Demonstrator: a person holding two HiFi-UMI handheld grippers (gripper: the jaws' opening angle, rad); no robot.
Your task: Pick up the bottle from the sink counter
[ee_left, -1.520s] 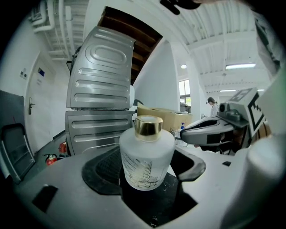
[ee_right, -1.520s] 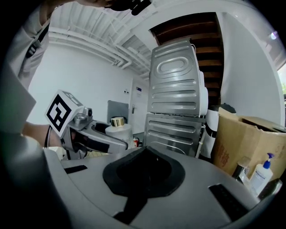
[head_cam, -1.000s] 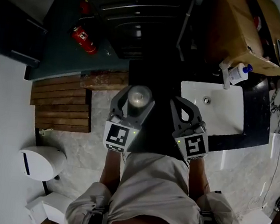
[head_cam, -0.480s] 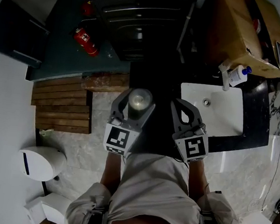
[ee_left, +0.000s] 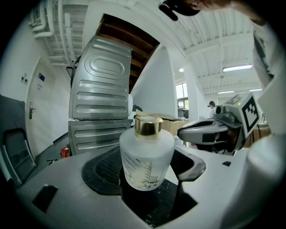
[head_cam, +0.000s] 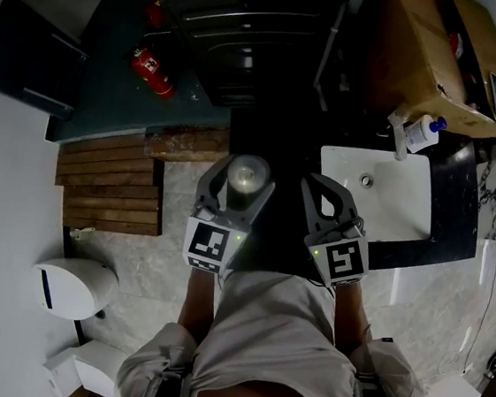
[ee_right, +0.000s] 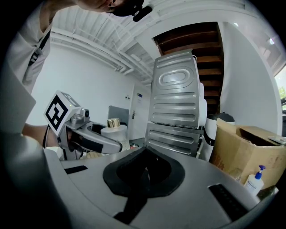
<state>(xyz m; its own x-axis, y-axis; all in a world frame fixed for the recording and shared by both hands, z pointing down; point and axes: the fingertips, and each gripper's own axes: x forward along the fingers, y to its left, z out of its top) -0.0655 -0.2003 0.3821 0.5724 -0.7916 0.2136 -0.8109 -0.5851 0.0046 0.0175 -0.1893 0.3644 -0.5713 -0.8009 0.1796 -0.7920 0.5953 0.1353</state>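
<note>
A frosted glass bottle [ee_left: 146, 156] with a gold cap sits between the jaws of my left gripper [head_cam: 240, 176], which is shut on it. In the head view the bottle [head_cam: 245, 176] shows from above as a pale round top, held in front of the person's body. From the right gripper view the same bottle [ee_right: 114, 129] appears off to the left inside the left gripper [ee_right: 89, 138]. My right gripper [head_cam: 324, 196] is shut with nothing between its jaws, level with the left one and just left of the sink [head_cam: 411, 172].
A white sink sits in a black counter [head_cam: 444, 238] at the right. A white pump bottle with a blue top [head_cam: 422, 130] stands at the sink's far edge, beside a cardboard box [head_cam: 433, 54]. A grey metal machine [head_cam: 249, 33] stands ahead; a red extinguisher [head_cam: 152, 72] lies at left.
</note>
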